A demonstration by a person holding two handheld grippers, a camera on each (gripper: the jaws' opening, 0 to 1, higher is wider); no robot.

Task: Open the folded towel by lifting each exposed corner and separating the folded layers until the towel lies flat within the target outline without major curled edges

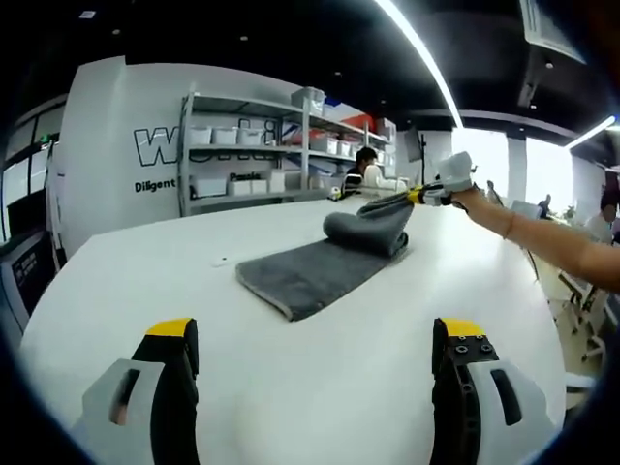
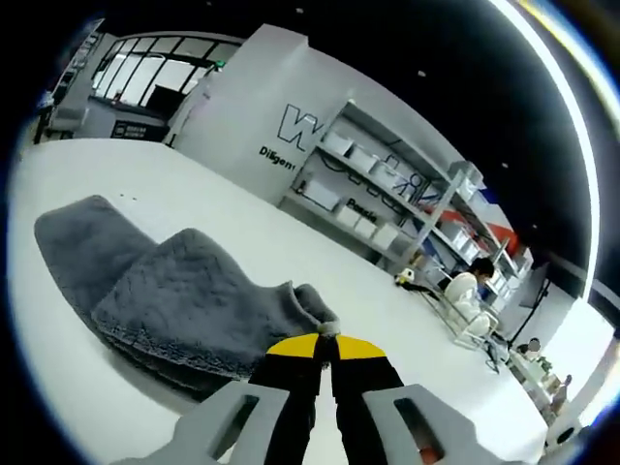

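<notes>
One grey towel (image 1: 320,263) lies on a wide white desk (image 1: 291,387), near its middle, with bare desk all around it and nothing lying on the cloth. The towel is thick and fuzzy, with a short plush pile. Its near part rests flat in a rough rectangle; its far part is lifted off the desk and rolls over into a soft hump that tapers to one pinched corner.

The right claw (image 1: 418,196), seen across the desk in the left gripper view with a bare forearm (image 1: 552,242) behind it, has that corner nipped between its yellow-tipped jaws. In the right gripper view the same claw (image 2: 325,341) has its two jaws pressed together on the grey edge, the cloth (image 2: 184,300) draping away in folded layers.

The left claw (image 1: 315,339) hangs low over the bare desk on the near side of the towel, its two black jaws with yellow tips spread wide, gripping nothing.

Beyond the desk stands one metal shelf rack (image 1: 262,145) loaded with white bins, against a white wall (image 1: 116,116) with dark lettering. One seated person (image 2: 470,300) is by the rack. A long light strip (image 1: 417,48) crosses the dark ceiling.
</notes>
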